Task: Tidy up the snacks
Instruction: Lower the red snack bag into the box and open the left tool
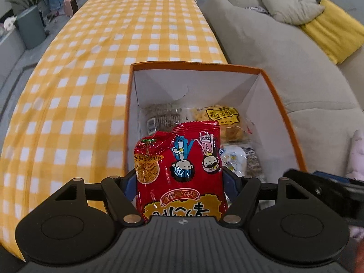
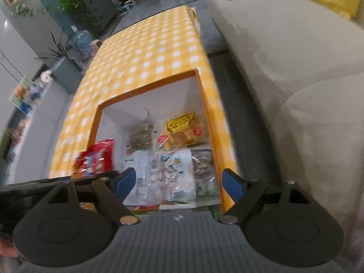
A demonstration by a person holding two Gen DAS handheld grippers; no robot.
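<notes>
My left gripper is shut on a red noodle-snack packet and holds it over the near left part of an orange box with white inner walls. The box holds several snack packets, among them a yellow-labelled one. My right gripper is open and empty above the near end of the same box, over a clear packet with a white and blue label. The red packet shows at the box's left edge in the right wrist view.
The box stands on a table with a yellow-and-white checked cloth, near its right edge. A beige sofa with a yellow cushion runs along the right. Plants and a grey bin stand at the far left.
</notes>
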